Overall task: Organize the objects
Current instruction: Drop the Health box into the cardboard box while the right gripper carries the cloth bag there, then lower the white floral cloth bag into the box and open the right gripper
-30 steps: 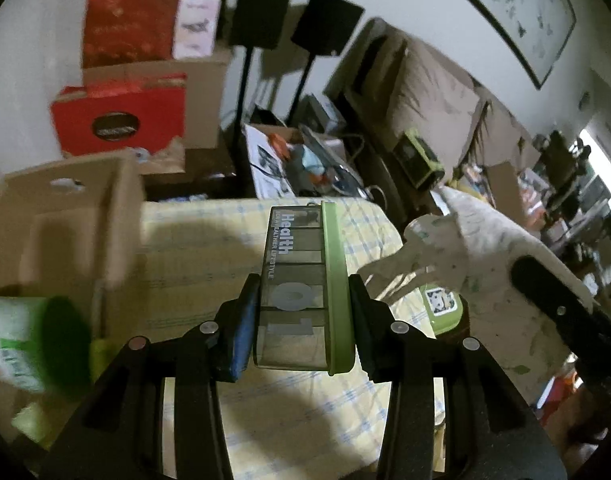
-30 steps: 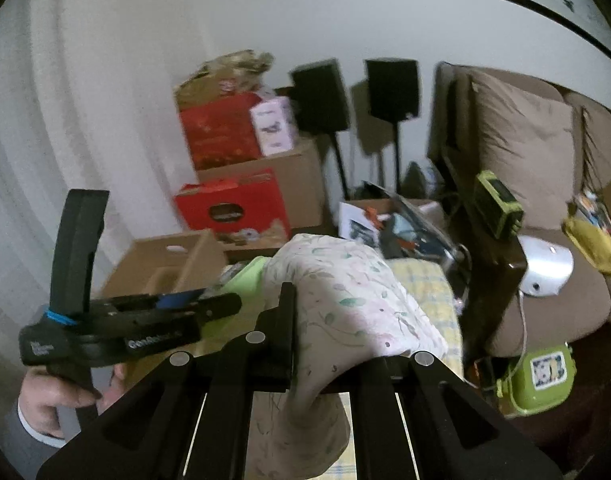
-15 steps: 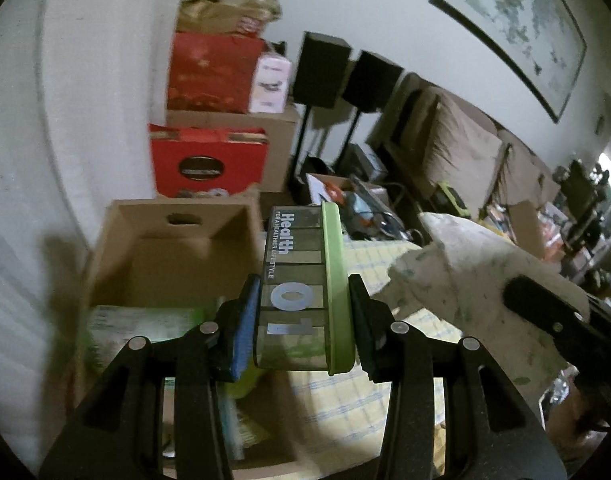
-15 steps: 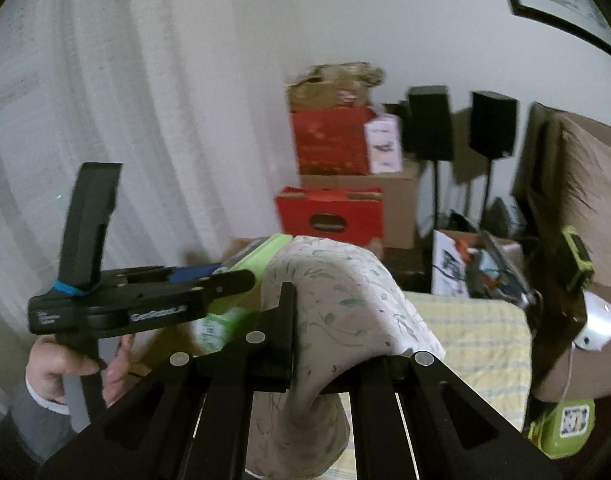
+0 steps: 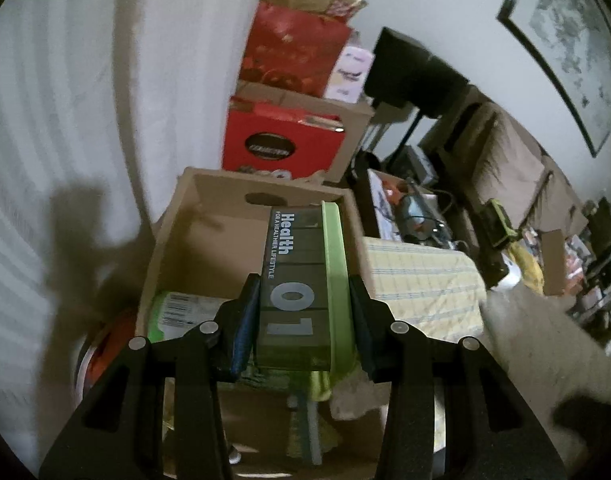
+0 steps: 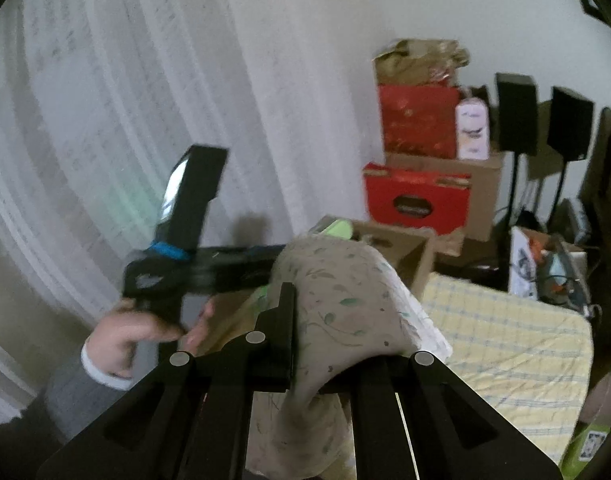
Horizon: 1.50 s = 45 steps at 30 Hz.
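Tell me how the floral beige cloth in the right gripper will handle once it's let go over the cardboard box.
The floral beige cloth drapes limply over the right gripper, so it is probably floppy and would crumple, not hold shape. It looks thin, likely light. Folds could snag on the open cardboard box rim.

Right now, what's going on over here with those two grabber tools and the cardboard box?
A person is tidying up with a hand-held gripper in each hand. The left hand-held gripper is shut on a green-lidded plastic container and holds it above the open cardboard box, which already has items inside. The right hand-held gripper is shut on a floral cloth beside it. Neither has been let go.
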Available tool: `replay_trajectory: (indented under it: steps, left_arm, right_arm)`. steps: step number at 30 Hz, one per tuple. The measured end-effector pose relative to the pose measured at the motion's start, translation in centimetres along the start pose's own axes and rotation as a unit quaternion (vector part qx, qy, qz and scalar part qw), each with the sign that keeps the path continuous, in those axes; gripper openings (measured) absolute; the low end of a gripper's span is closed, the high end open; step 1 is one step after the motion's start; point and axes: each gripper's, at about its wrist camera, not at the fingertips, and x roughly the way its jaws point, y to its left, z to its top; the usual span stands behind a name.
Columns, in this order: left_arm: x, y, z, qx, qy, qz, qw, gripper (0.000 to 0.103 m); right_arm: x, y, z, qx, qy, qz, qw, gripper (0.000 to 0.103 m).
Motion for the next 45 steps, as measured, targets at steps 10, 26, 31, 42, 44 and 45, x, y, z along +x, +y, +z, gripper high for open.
replay_trajectory:
  steps: [10,26,31,42,44,45]
  left_arm:
    - [5.2,3.8,0.4,-0.023,0.038,0.021,0.9988,0.039]
    - [9.8,6.7,0.7,-0.037,0.080,0.021,0.9958,0.040]
    - [8.6,6.7,1.0,-0.040,0.069,0.009,0.9968,0.043]
    - [5.0,6.4,1.2,-0.047,0.038,-0.016,0.9980,0.058]
    - [4.6,6.3,1.1,-0.047,0.034,-0.020,0.9981,0.058]
    - [4.4,6.2,1.0,-0.046,0.034,-0.021,0.9981,0.059]
  right_arm:
    - [5.3,2.8,-1.6,-0.038,0.053,0.032,0.997,0.005]
    - [18.0,1.1,-7.5,0.002,0.168,0.067,0.984,0.006]
    - [19.6,0.1,-7.8,0.004,0.168,0.044,0.985,0.007]
    - [23.1,-2.0,-8.4,-0.002,0.199,-0.021,0.980,0.006]
    - [23.7,-2.8,-8.1,0.016,0.205,-0.027,0.978,0.009]
    - [24.0,-3.2,-7.7,0.024,0.205,-0.030,0.978,0.009]
